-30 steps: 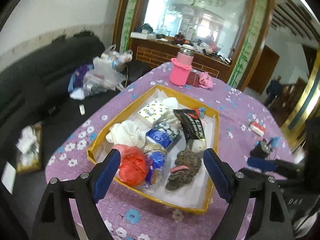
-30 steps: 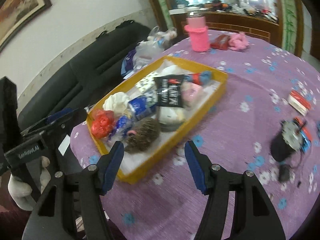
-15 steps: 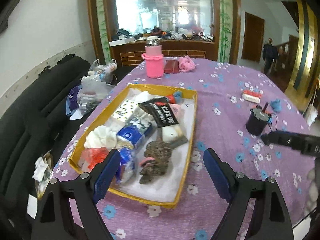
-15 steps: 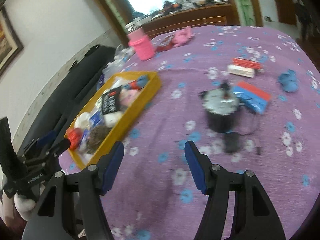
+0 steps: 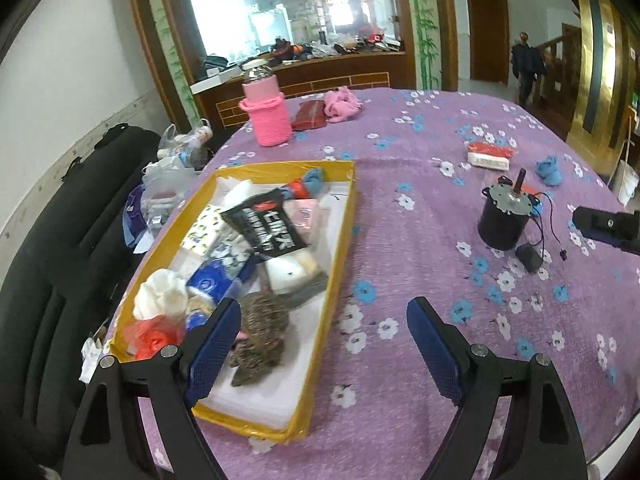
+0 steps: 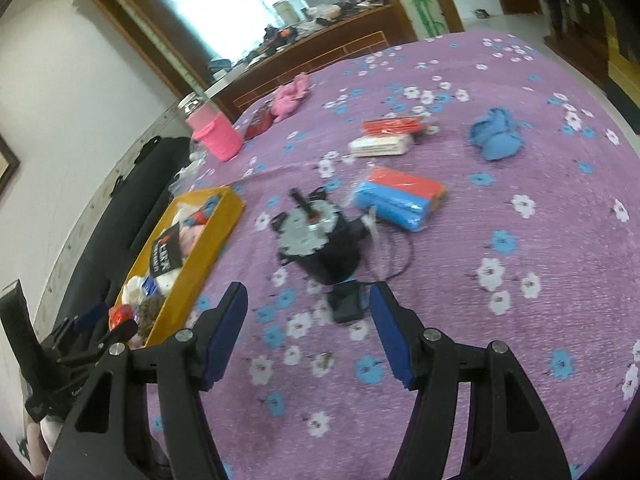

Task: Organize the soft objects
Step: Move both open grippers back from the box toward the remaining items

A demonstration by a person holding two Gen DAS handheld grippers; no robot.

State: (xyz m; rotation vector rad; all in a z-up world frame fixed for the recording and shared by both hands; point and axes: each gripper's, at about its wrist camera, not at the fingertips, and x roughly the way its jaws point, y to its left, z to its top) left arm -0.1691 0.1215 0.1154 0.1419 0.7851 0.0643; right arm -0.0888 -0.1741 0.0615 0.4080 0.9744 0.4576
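A yellow tray (image 5: 345,216) on the purple flowered tablecloth holds several soft things: a brown plush hedgehog (image 5: 260,330), a red bag (image 5: 150,336), a white cloth (image 5: 162,294), a black packet (image 5: 270,230). My left gripper (image 5: 324,344) is open and empty above the tray's near right corner. My right gripper (image 6: 310,332) is open and empty near a black motor (image 6: 320,246). A blue cloth (image 6: 496,140), a blue and red roll pack (image 6: 400,198) and a pink cloth (image 6: 290,96) lie loose on the table. The tray also shows in the right wrist view (image 6: 222,232).
A pink knitted bottle (image 5: 266,118) and a dark red pouch (image 5: 310,120) stand at the far side. A red and white packet (image 5: 490,156) lies right. A black adapter (image 6: 347,306) with wires sits by the motor. A black sofa (image 5: 60,248) is left of the table.
Both grippers have swung right. The right wrist view moved off the tray and now faces the motor and loose items. Both stay open and empty.
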